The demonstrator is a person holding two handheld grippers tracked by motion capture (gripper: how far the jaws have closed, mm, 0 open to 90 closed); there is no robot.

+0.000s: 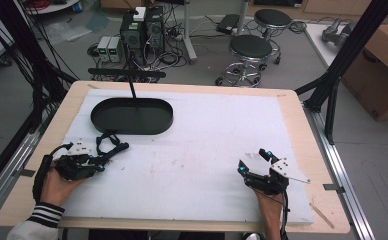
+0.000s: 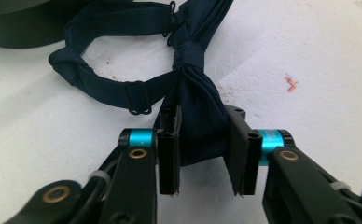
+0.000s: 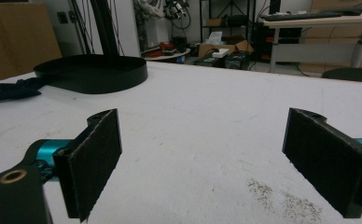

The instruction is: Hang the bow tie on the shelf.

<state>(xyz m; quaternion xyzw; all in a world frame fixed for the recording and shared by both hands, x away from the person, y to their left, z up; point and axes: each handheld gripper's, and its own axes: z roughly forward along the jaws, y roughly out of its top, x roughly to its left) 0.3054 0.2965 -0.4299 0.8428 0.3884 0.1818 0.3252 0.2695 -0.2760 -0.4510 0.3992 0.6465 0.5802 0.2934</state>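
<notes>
Left gripper (image 2: 202, 154) clamping navy bow tie (image 2: 193, 116) (right gripper (image 3: 202, 163) agape)

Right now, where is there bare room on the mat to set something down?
Bare mat runs from the tray to the right gripper, plus the far right corner. It's crowded at left, where the left gripper pinches the bow tie beside the tray.

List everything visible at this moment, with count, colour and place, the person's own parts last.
Bow tie: one, dark navy, left side of the sheet, one wing between the left gripper's jaws.
Tray: one, black oval, far left of the table.
Sheet: one, white, covering the table.
Stools: two, black, on the floor beyond the table.
Left gripper: one, black, shut on the bow tie.
Right gripper: one, black, open, near right.
</notes>
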